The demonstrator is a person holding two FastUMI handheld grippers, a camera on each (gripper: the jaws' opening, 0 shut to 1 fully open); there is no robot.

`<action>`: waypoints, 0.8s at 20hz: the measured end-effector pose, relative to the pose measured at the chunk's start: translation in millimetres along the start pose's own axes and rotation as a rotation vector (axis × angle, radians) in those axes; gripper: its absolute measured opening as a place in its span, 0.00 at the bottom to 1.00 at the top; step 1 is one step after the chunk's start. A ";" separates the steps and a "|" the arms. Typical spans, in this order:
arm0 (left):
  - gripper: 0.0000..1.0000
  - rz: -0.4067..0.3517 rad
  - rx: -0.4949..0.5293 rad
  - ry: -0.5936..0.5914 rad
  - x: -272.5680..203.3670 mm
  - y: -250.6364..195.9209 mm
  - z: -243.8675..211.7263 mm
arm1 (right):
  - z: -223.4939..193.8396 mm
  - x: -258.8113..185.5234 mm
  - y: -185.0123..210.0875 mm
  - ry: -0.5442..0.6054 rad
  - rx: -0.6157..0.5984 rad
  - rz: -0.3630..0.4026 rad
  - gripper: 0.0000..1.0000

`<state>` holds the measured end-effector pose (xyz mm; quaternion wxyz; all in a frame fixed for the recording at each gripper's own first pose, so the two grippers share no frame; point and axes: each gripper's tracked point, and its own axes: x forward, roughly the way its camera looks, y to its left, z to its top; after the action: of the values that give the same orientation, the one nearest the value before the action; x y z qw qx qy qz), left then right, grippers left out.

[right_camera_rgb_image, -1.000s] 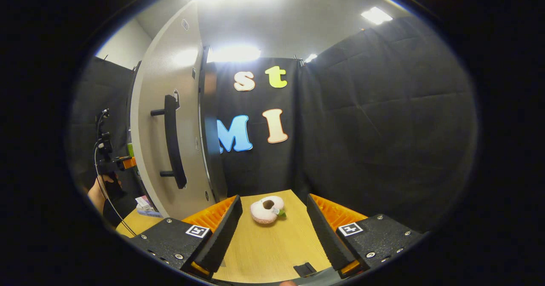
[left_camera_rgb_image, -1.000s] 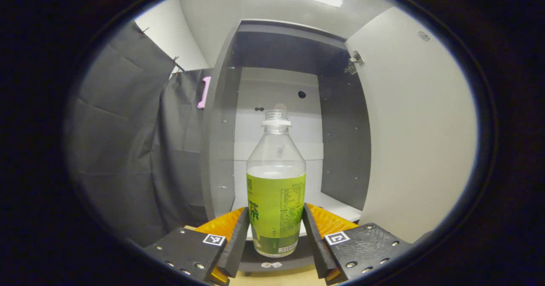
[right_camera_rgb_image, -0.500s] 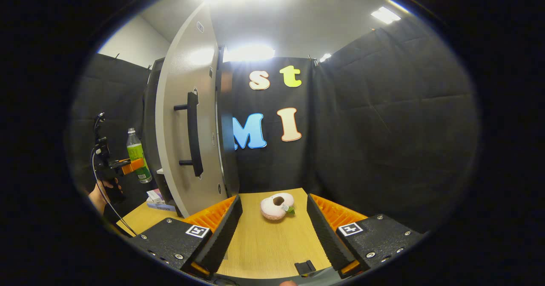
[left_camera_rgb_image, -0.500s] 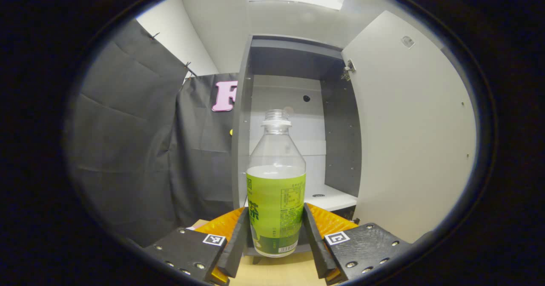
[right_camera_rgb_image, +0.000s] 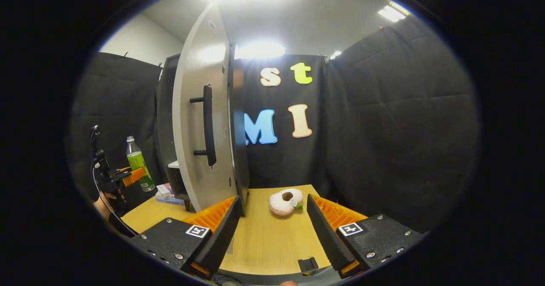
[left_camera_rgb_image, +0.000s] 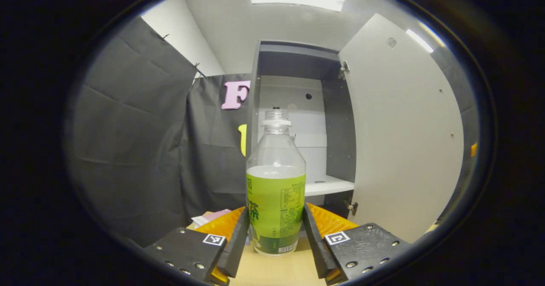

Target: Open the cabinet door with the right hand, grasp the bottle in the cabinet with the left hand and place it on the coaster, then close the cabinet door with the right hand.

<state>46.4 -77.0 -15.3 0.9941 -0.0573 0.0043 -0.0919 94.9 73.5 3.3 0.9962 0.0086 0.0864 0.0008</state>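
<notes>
The bottle is pinched upright by the left gripper in front of the open cabinet. The right gripper is held over the wooden worktop beside the cabinet door, fingers spread, empty.

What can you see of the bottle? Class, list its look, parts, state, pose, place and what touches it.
The bottle is clear plastic with a green label around its lower half and no cap on its threaded neck. It looks empty above the label. It stands upright, held between the fingers of the left gripper, which press on both sides of its label, in front of the open cabinet. In the right gripper view it hangs above the table.
</notes>
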 end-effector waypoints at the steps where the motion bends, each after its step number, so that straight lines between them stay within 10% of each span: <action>1: 0.69 0.005 0.004 0.002 -6.6 2.7 -5.5 | -0.5 0.6 1.5 -0.002 0.002 0.006 0.94; 16: 0.69 0.056 -0.025 0.072 -69.6 21.3 -127.7 | -20.7 5.2 22.0 0.022 -0.005 0.022 0.94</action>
<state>-20.6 -57.9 -144.8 0.9947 -0.0662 0.0429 -0.0659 96.4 95.9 -17.5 0.9952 0.0070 0.0973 0.0122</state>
